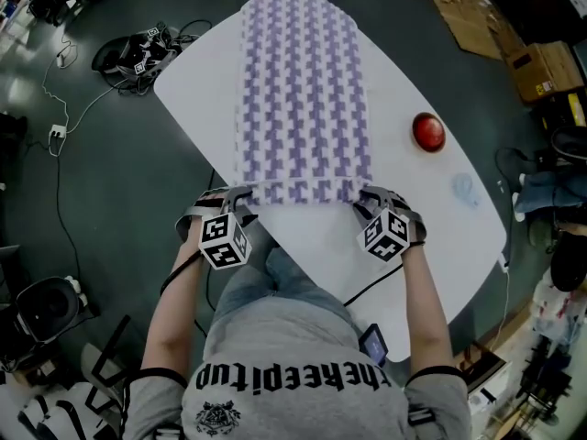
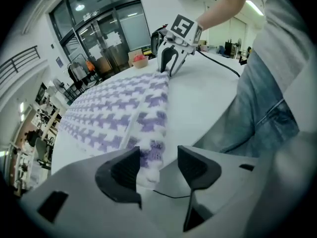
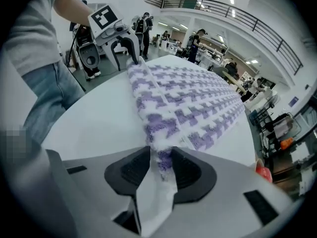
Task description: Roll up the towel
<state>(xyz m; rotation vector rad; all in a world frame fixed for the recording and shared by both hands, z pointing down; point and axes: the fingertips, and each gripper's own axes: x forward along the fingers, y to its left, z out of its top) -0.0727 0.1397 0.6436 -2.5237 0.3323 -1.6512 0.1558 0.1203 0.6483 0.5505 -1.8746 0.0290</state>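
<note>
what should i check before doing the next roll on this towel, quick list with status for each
1. Hold of the right gripper on the towel: ok, the near edge fills the gap between its pads.
2. Hold of the left gripper on its corner: not ok, its jaws stand apart and the cloth lies against one pad only.
3. Both grippers at the same near edge, level with each other: ok.
4. Rest of the towel flat and straight on the table: ok.
5. Roll path free: ok, the red round object sits to the right, apart from the towel.
6. Started fold tight and even across: cannot tell.
</note>
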